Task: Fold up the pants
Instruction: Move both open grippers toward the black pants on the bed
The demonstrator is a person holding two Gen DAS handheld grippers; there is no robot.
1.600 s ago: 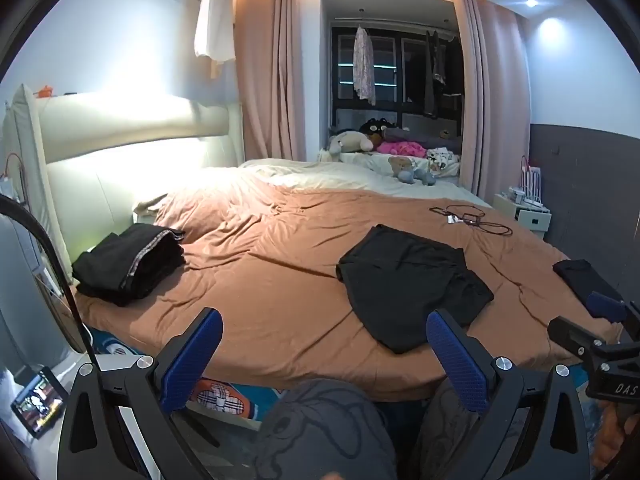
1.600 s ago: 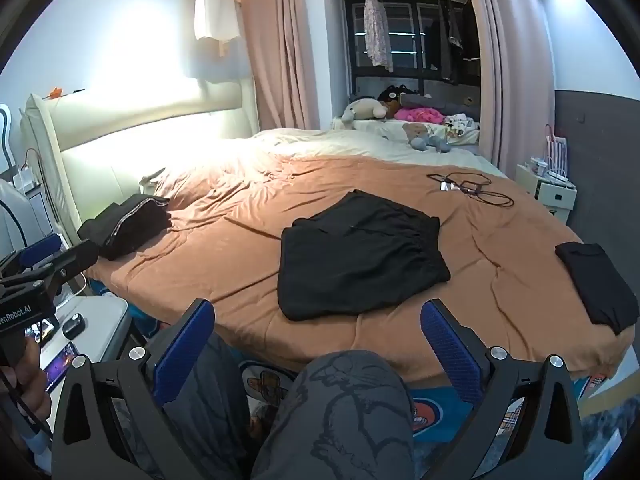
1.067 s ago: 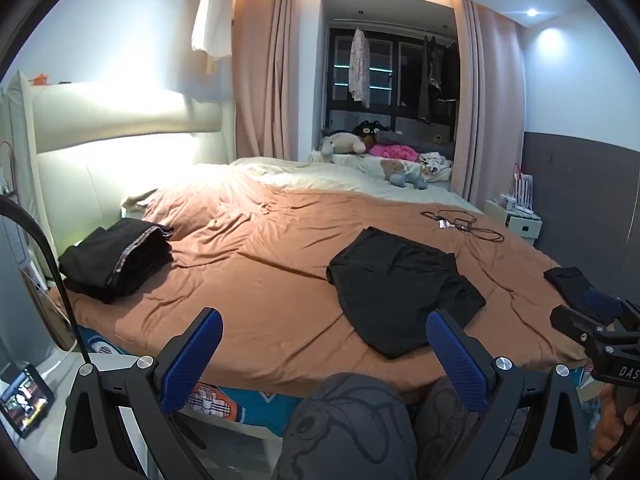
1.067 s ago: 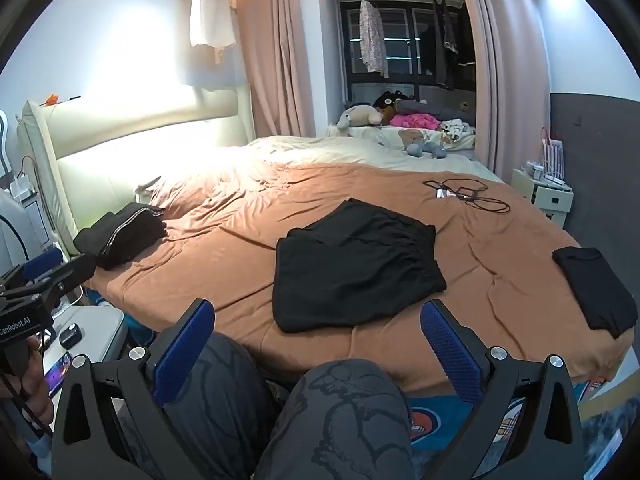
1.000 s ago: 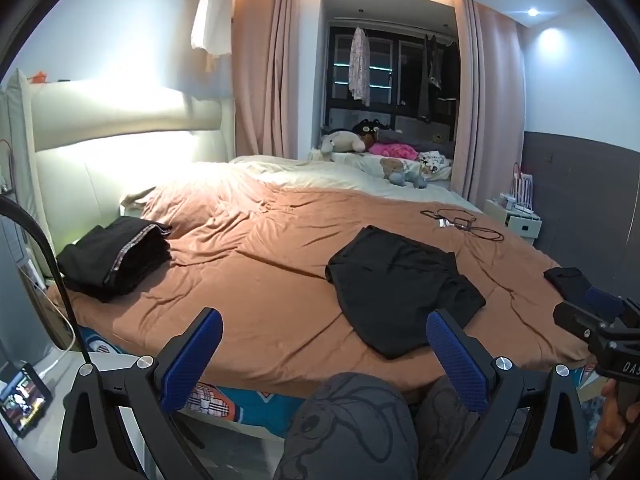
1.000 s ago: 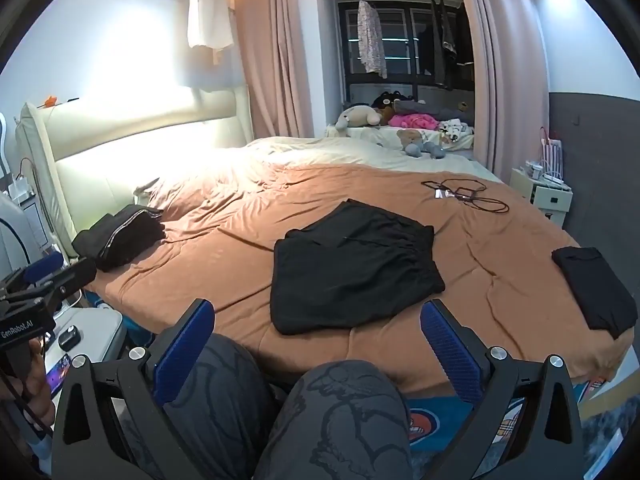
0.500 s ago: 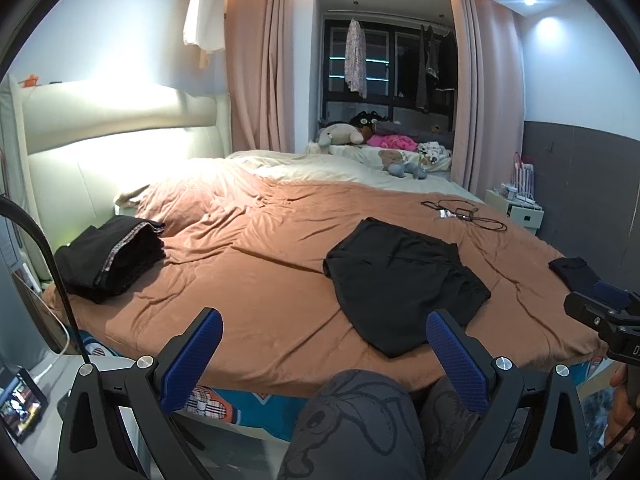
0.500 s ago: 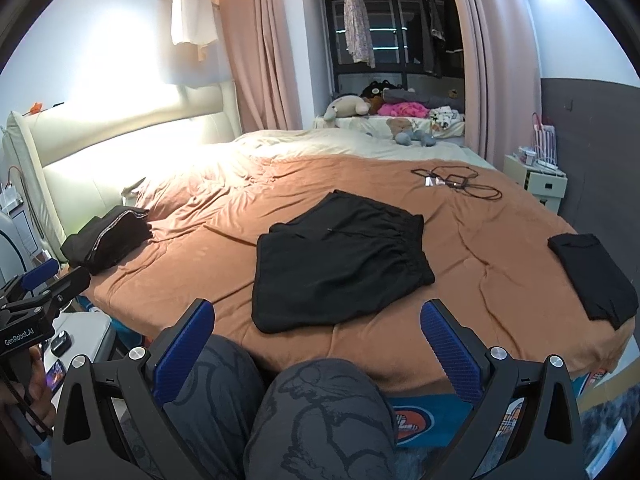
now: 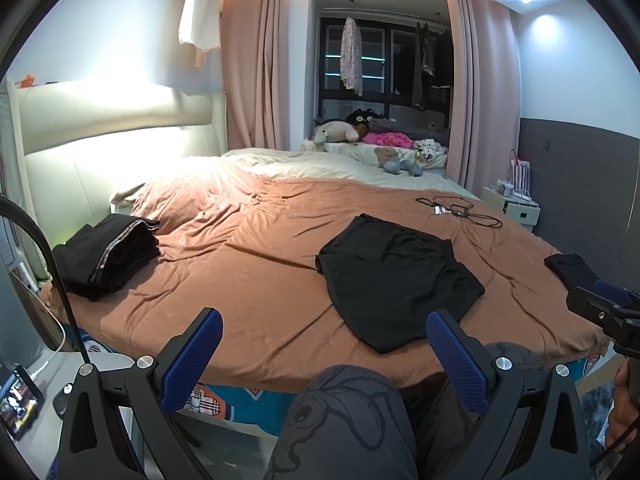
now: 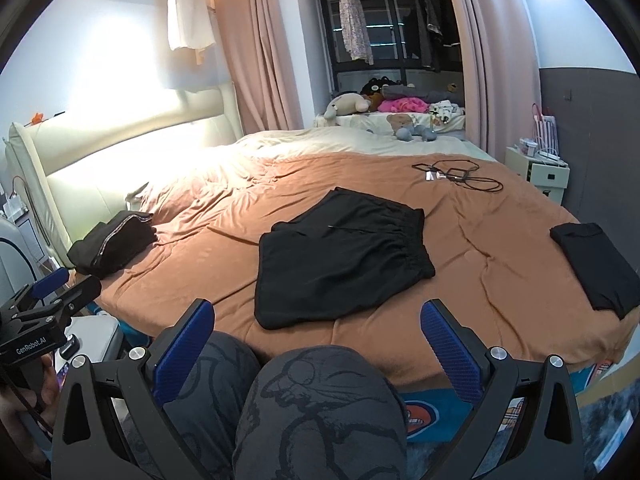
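Black pants [image 9: 396, 276] [image 10: 340, 260] lie flat on the brown bedspread [image 9: 260, 264] [image 10: 480, 236], near the front edge of the bed. My left gripper [image 9: 326, 354] hovers in front of the bed, open and empty, above a person's knees. My right gripper [image 10: 316, 340] is likewise open and empty, short of the pants. In the right wrist view the left gripper [image 10: 48, 300] shows at the far left. The right gripper's body [image 9: 604, 308] appears at the right edge of the left wrist view, its fingers out of sight.
A pile of folded dark clothes [image 9: 106, 256] [image 10: 112, 242] lies at the bed's left corner. A single folded black garment [image 10: 592, 264] [image 9: 568, 266] rests at the right. Cables [image 9: 460, 212] [image 10: 456, 174] lie farther back, soft toys [image 9: 360, 132] by the window. A nightstand [image 10: 538, 172] stands at right.
Both grippers have risen and drawn slightly nearer the bed, so the pants sit lower and larger in view. Both stay open; nothing was grasped.
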